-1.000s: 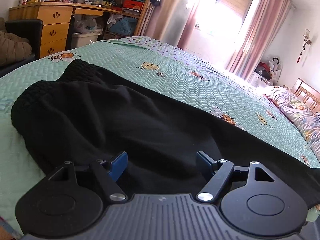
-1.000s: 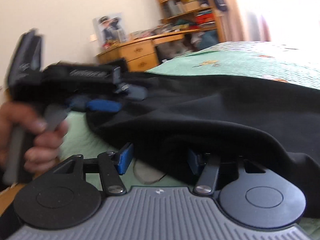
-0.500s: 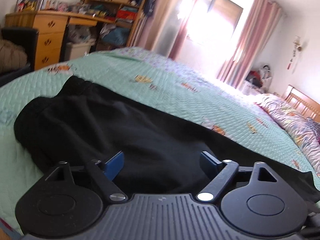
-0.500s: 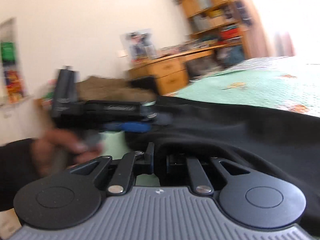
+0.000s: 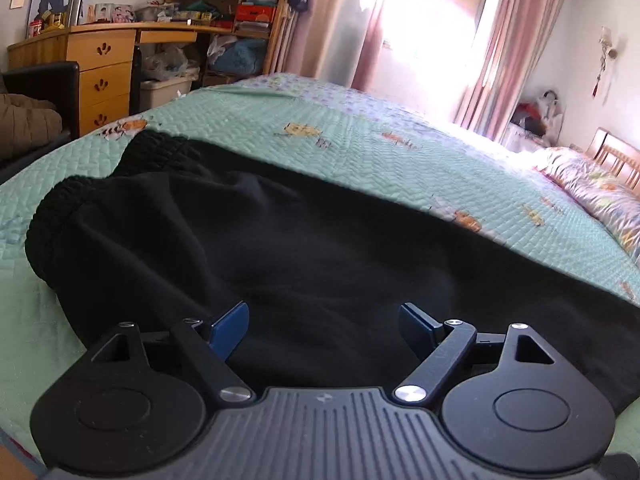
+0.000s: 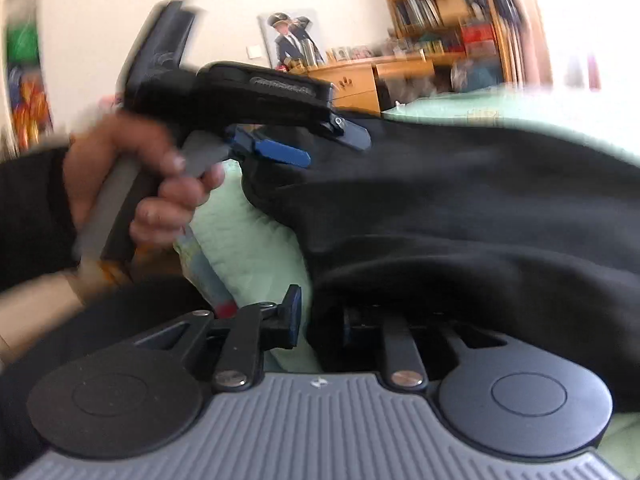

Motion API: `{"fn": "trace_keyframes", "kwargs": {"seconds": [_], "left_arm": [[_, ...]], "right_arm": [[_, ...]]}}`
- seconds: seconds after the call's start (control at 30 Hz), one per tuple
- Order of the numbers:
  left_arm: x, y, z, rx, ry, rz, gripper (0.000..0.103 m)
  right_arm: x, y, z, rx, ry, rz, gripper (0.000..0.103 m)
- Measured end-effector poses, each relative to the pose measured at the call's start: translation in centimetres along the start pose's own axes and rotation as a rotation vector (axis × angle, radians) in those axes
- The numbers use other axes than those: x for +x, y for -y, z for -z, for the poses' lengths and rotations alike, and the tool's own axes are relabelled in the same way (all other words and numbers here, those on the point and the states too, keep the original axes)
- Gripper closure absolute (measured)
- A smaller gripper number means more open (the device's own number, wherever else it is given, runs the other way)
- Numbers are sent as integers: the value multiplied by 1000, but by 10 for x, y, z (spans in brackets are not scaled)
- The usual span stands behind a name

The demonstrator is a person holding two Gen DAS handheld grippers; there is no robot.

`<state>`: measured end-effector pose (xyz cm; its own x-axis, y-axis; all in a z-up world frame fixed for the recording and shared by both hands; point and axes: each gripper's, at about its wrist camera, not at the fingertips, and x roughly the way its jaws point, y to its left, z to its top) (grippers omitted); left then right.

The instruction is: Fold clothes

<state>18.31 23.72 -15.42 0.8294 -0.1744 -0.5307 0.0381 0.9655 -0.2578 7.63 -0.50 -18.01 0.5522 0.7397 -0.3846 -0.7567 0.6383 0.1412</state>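
A black garment (image 5: 304, 248) with ribbed elastic edges lies spread on the green quilted bed (image 5: 360, 148). My left gripper (image 5: 324, 322) is open, its blue fingers just above the garment's near edge. It shows from the side in the right wrist view (image 6: 320, 140), held by a hand, open over the garment's left end. My right gripper (image 6: 320, 320) is shut on a fold of the black garment (image 6: 460, 208) at its near edge; its right finger is hidden under the cloth.
A wooden desk with drawers (image 5: 100, 68) and cluttered bookshelves (image 5: 240, 8) stand beyond the bed's far left. A dark armchair (image 5: 36, 92) is at left. Pink curtains (image 5: 512, 48) frame a bright window. Patterned pillows (image 5: 600, 196) lie at right.
My right gripper has closed from open onto the garment's near edge. My left gripper stays open over the cloth, its view shifting only slightly.
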Motion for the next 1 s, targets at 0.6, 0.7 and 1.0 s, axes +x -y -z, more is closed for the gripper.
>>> {"fn": "trace_keyframes", "kwargs": {"seconds": [0.6,0.7,1.0], "left_arm": [[2,30,33,247,-6,39,20],[-4,31,17,183,54,85,13],[13,-35,7,96,20,-143,24]], "right_arm": [[-59,37,14,-90,-22,147,44],[-63,27,-3,-160,114,208,39],[-36,67,20,-130,-62,333,34]]}}
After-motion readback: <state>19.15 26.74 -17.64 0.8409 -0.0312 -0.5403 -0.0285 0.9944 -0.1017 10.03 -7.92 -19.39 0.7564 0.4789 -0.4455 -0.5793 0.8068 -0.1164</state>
